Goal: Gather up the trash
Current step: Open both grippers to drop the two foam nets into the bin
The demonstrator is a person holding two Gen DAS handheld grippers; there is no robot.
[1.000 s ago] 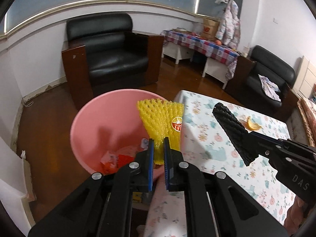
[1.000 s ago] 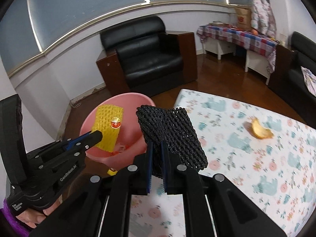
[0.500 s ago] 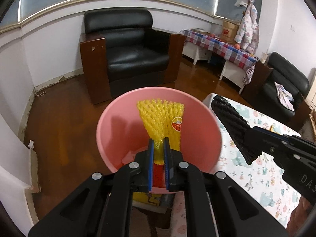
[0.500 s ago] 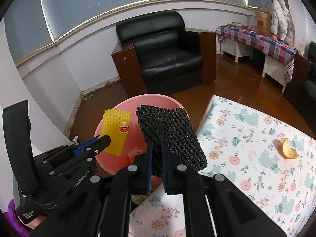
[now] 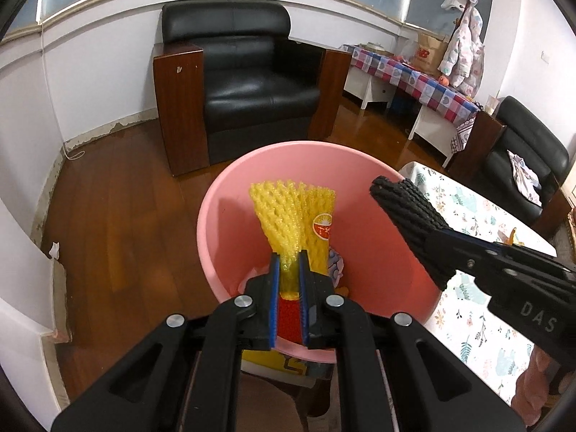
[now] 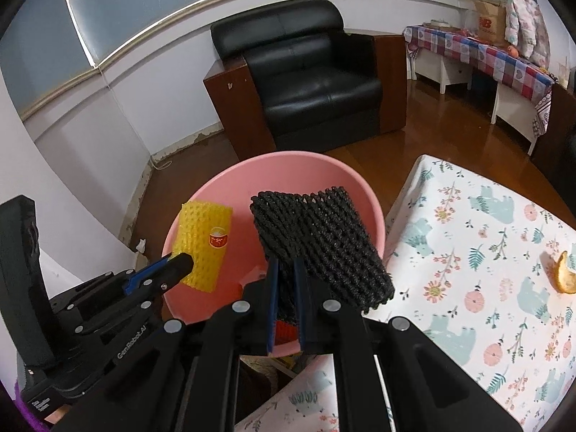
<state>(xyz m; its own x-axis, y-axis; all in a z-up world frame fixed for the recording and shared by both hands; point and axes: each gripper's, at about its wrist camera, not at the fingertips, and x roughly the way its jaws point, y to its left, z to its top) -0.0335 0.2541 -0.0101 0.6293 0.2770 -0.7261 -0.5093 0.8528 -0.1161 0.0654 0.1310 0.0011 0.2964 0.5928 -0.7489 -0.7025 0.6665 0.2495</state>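
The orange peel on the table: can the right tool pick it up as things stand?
Probably not: the right tool is shut on the black foam net over the pink bin; the orange peel lies apart.

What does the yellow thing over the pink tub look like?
Find the big pink tub beside the flowery tablecloth. Held over it by the left gripper is a yellow foam net sleeve with a small round red sticker. The black foam net beside it has no sticker.
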